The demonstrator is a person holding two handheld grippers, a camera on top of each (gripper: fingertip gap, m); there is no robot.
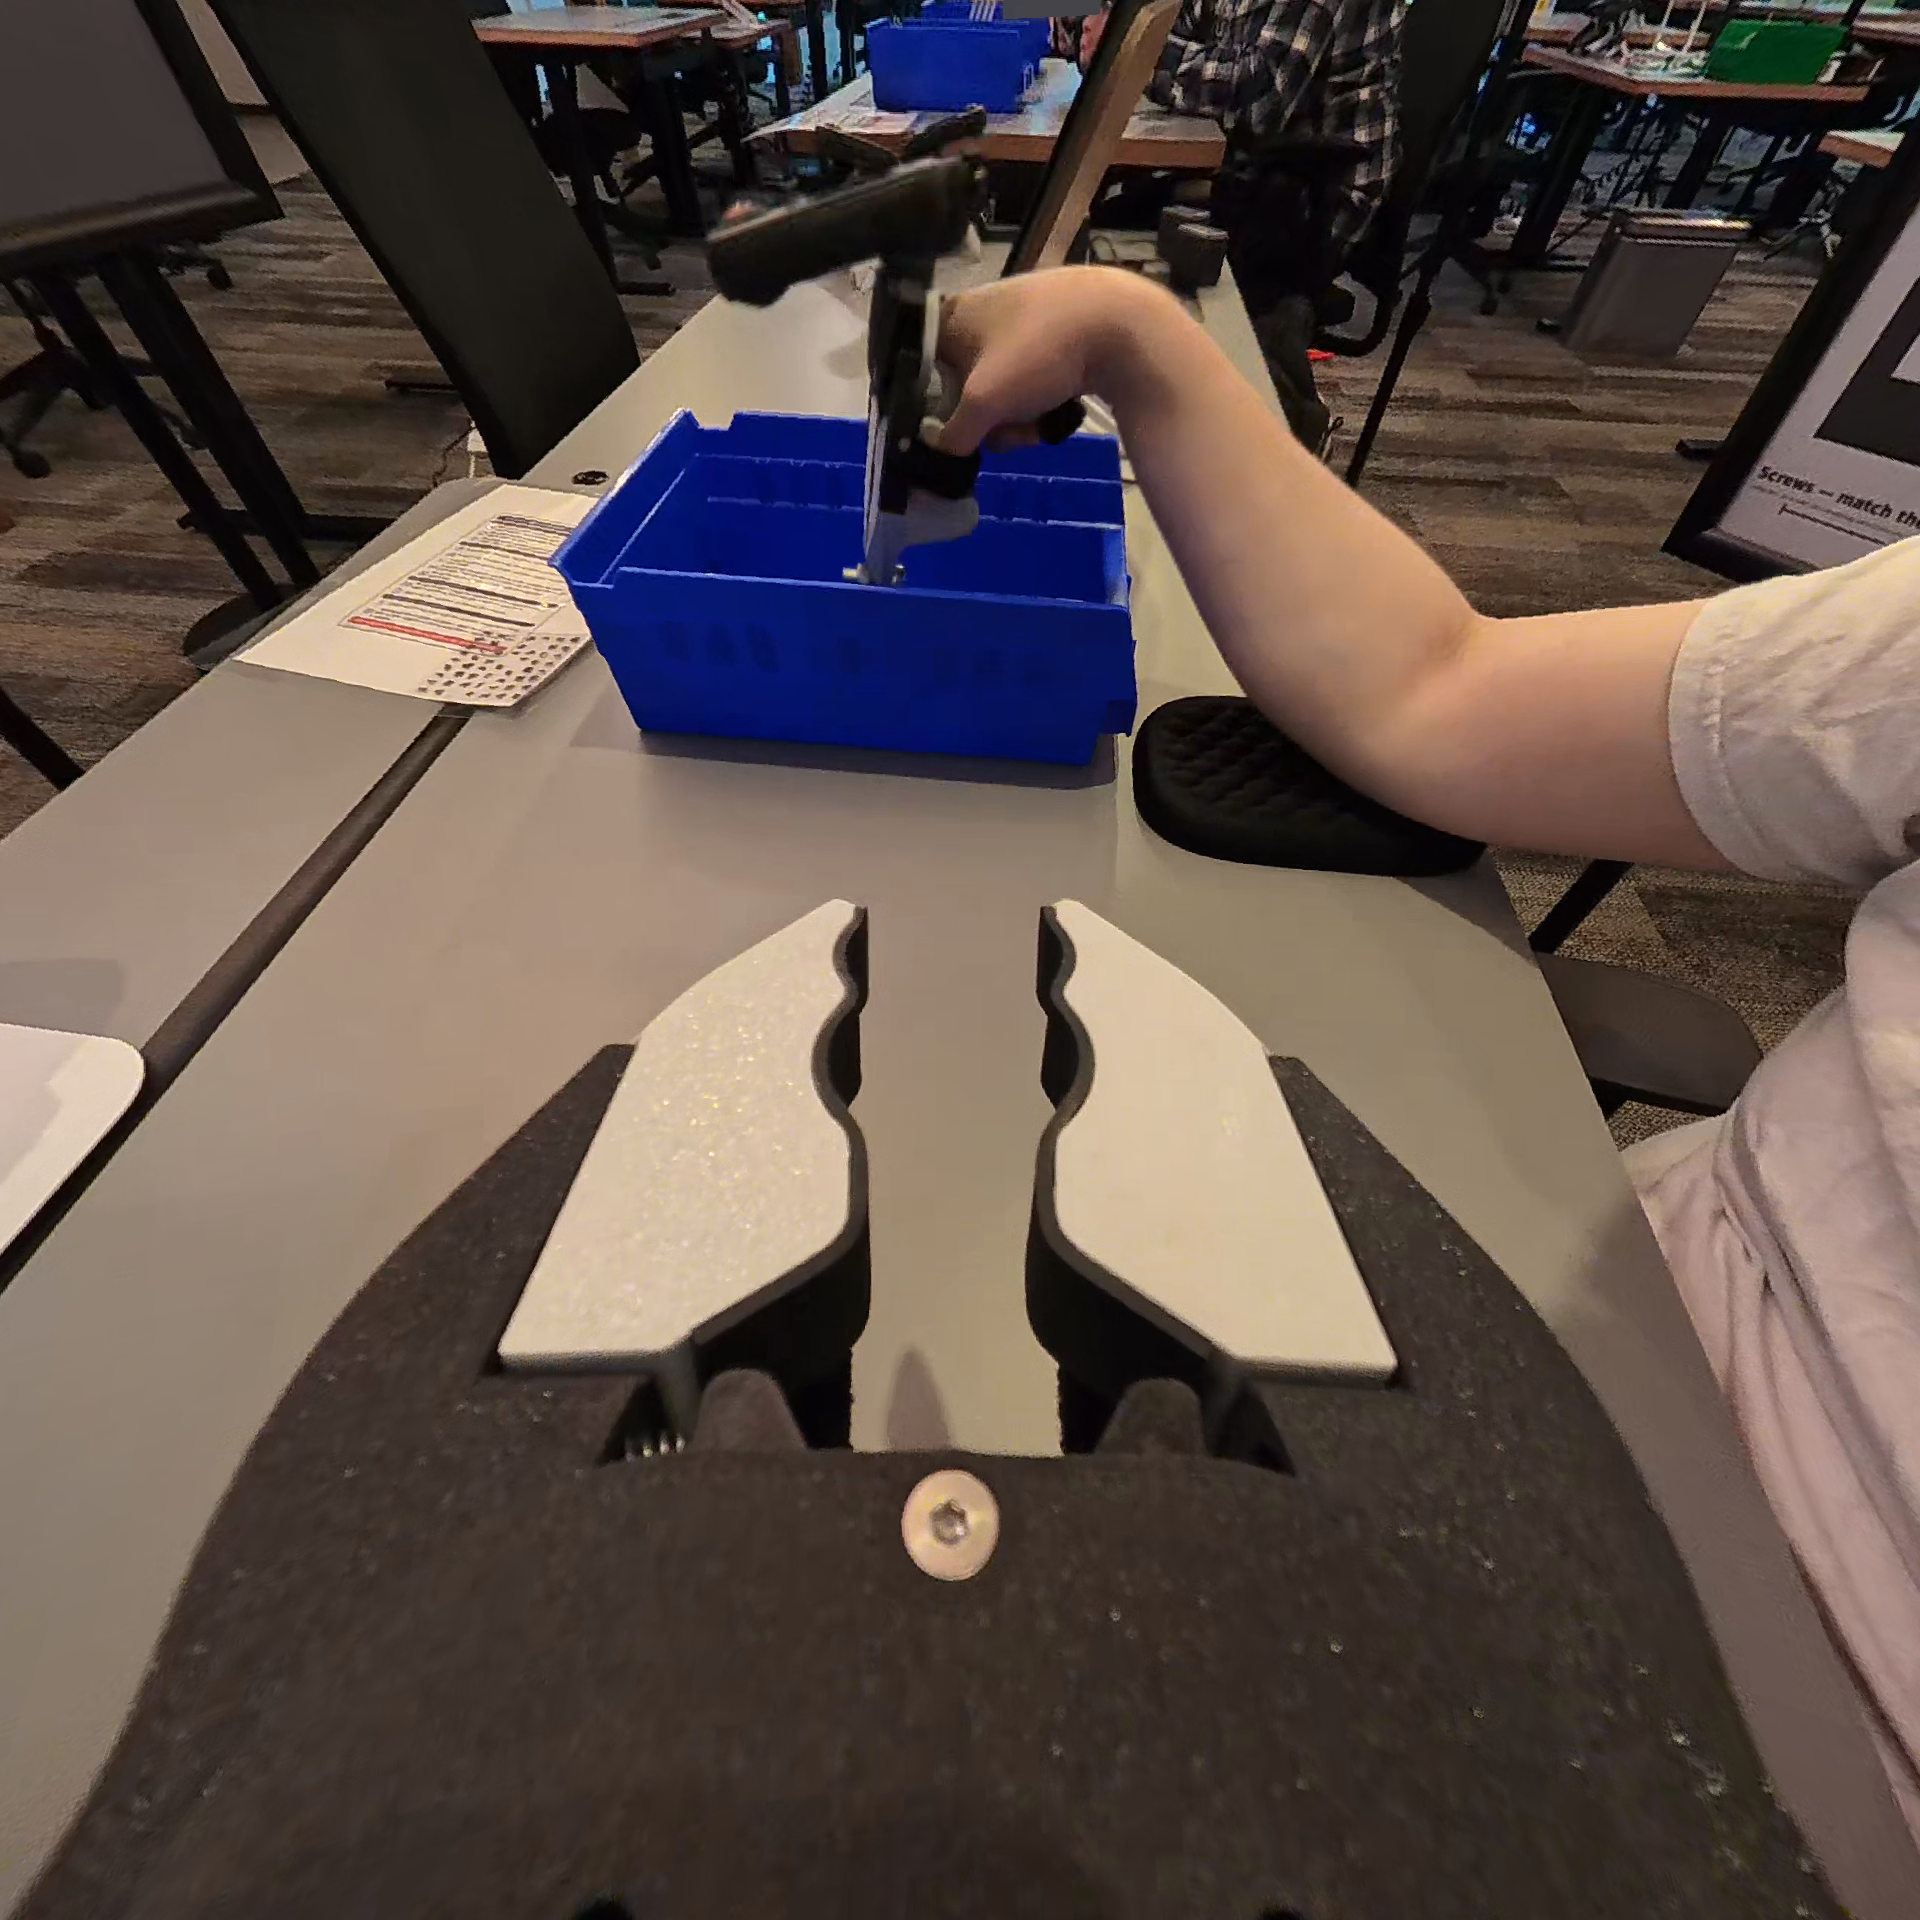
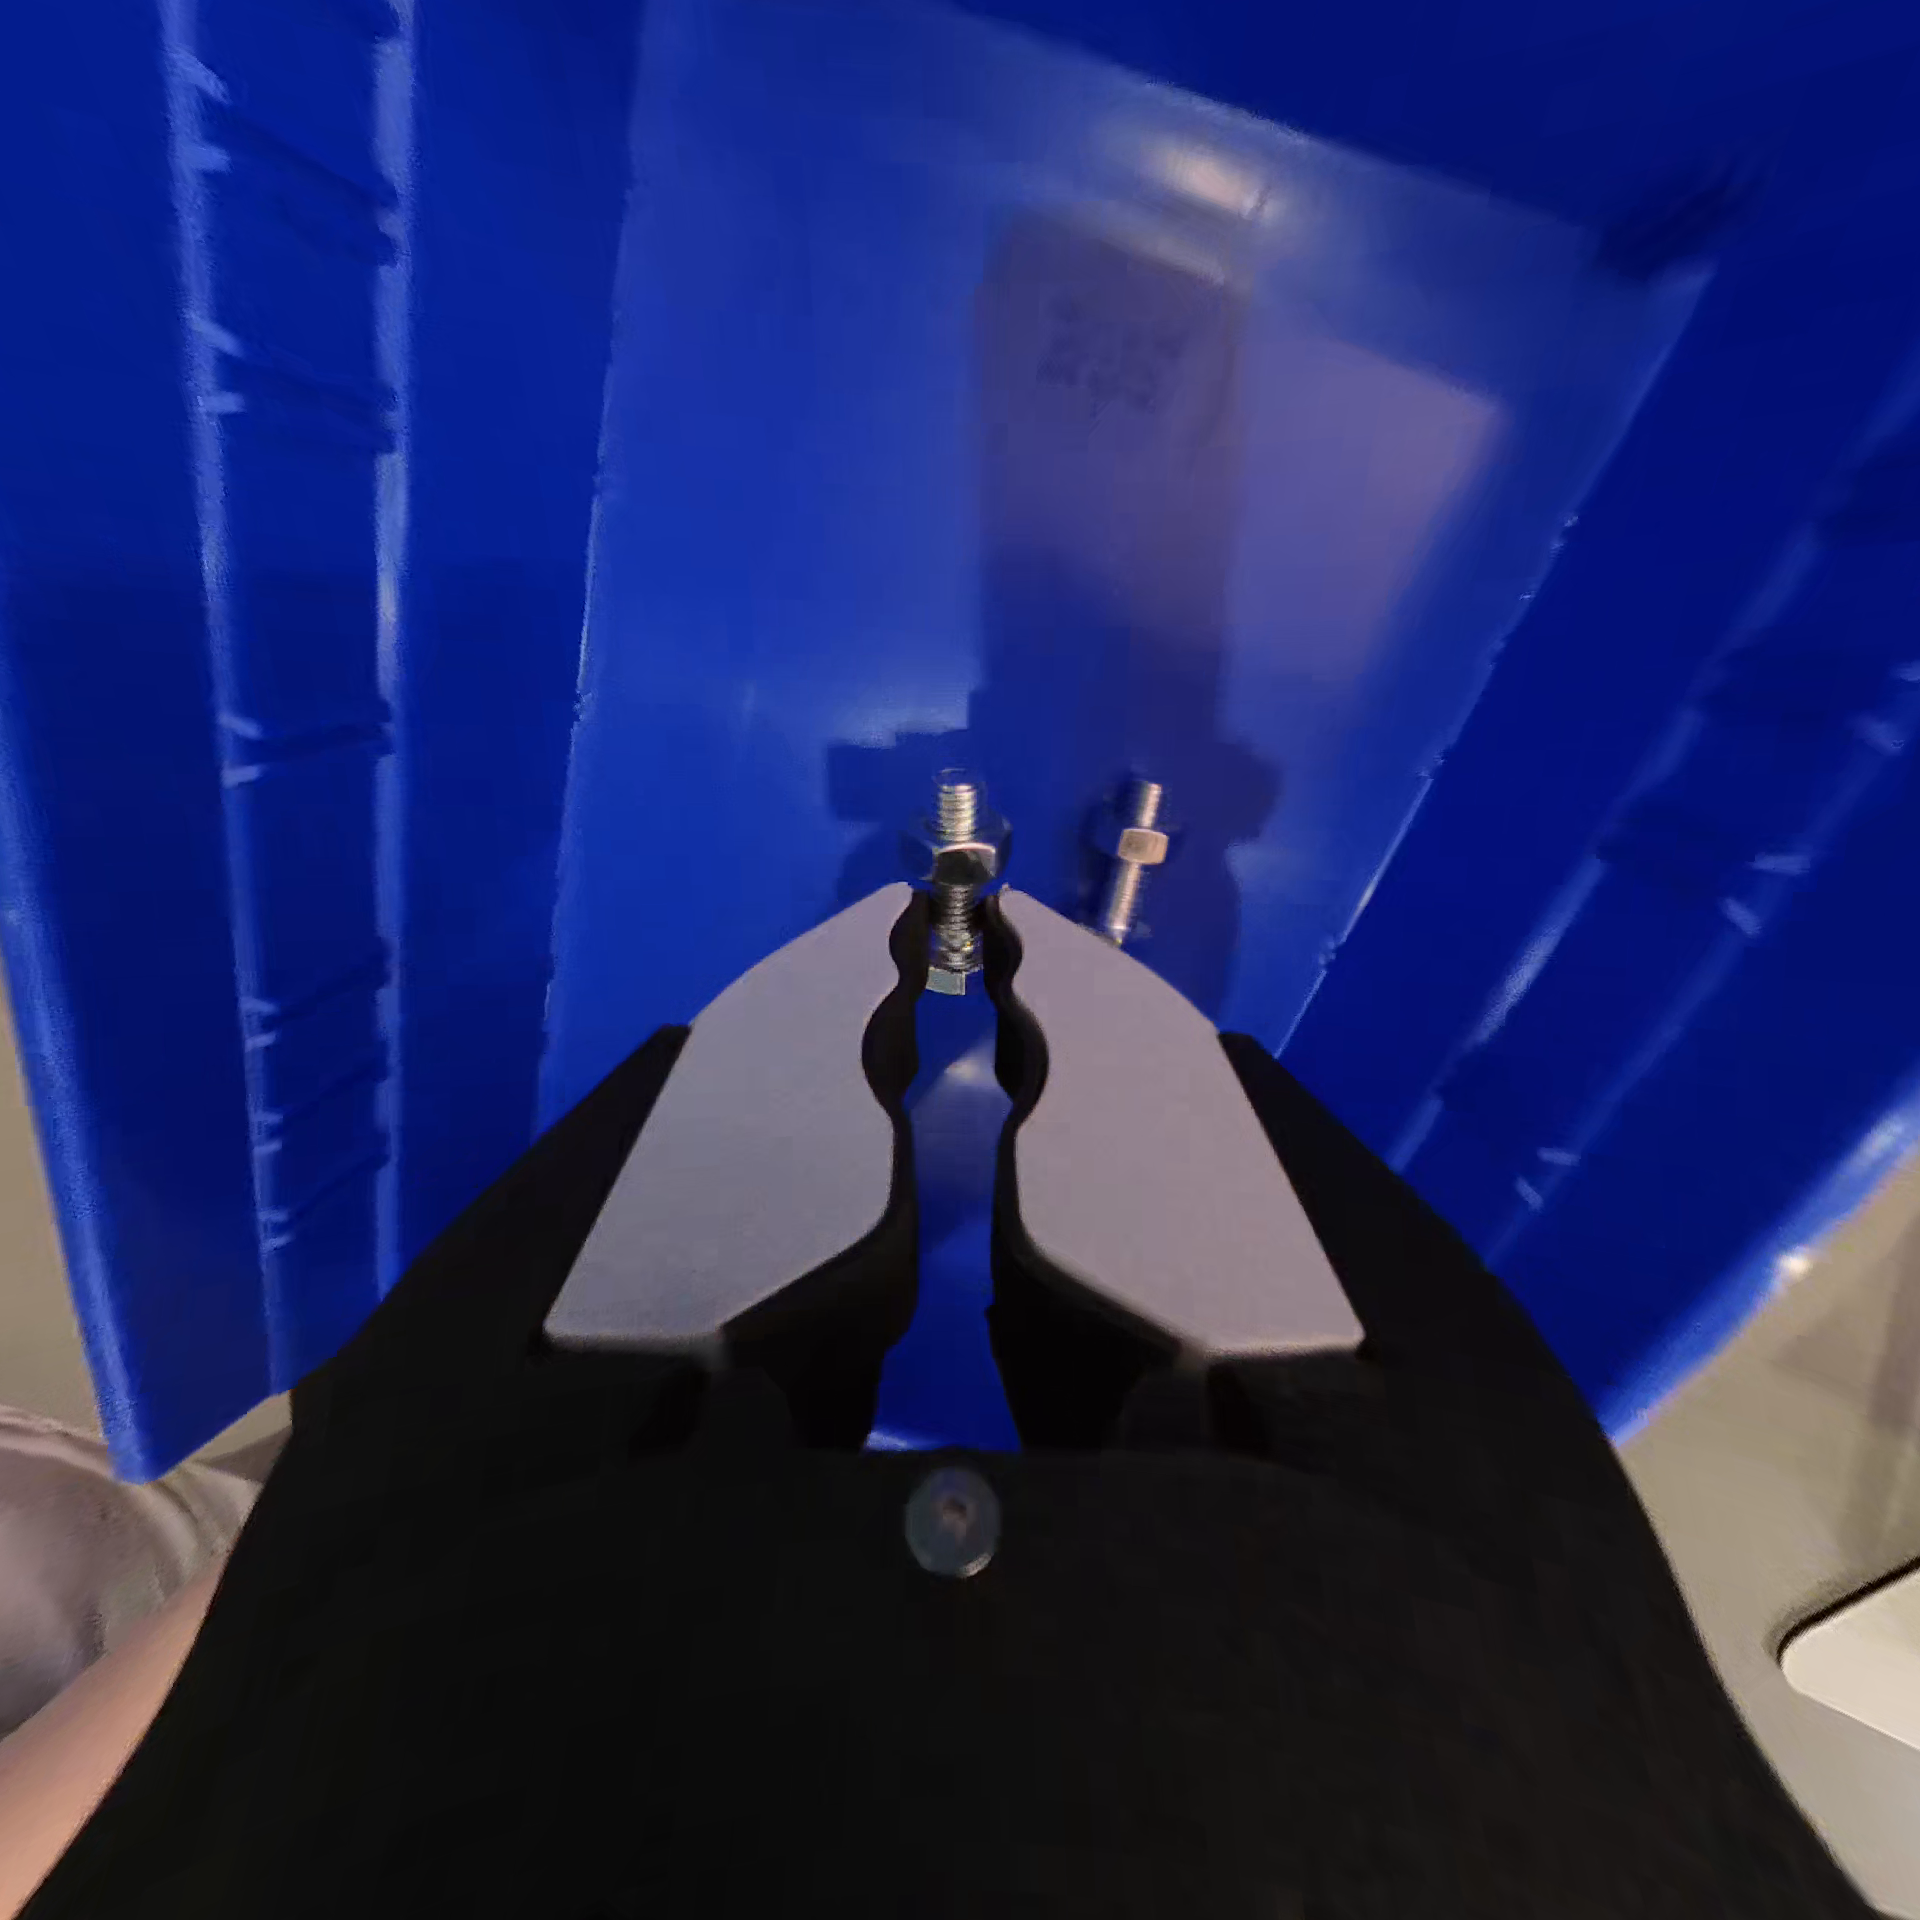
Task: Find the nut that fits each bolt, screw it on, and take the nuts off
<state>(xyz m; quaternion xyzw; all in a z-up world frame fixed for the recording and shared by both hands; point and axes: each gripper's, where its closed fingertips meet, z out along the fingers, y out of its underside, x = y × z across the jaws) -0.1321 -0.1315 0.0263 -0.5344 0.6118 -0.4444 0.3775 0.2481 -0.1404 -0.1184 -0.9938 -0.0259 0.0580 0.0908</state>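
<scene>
A blue bin [image 1: 883,665] stands on the grey table [image 1: 675,883]. My right gripper [image 2: 954,914] points down into the bin and is shut on a silver bolt [image 2: 954,930] with a hex nut [image 2: 958,844] threaded on it. A second bolt with a nut [image 2: 1135,854] lies just to its right on the bin floor [image 2: 790,582]. In the left wrist view the right gripper [image 1: 878,571] shows over the bin, held by a hand [image 1: 1029,353]. My left gripper [image 1: 951,920] is open and empty, low over the table, short of the bin.
A printed sheet [image 1: 457,613] lies left of the bin. A black padded rest [image 1: 1278,790] lies under the person's forearm at the right. A white object [image 1: 52,1112] sits at the left edge. Other desks and another blue bin [image 1: 951,62] stand behind. The grippers' ends are close to 40 cm from one another. To reach the white object [image 1: 52,1112] in a straight line is about 35 cm for my left fingers, about 45 cm for my right.
</scene>
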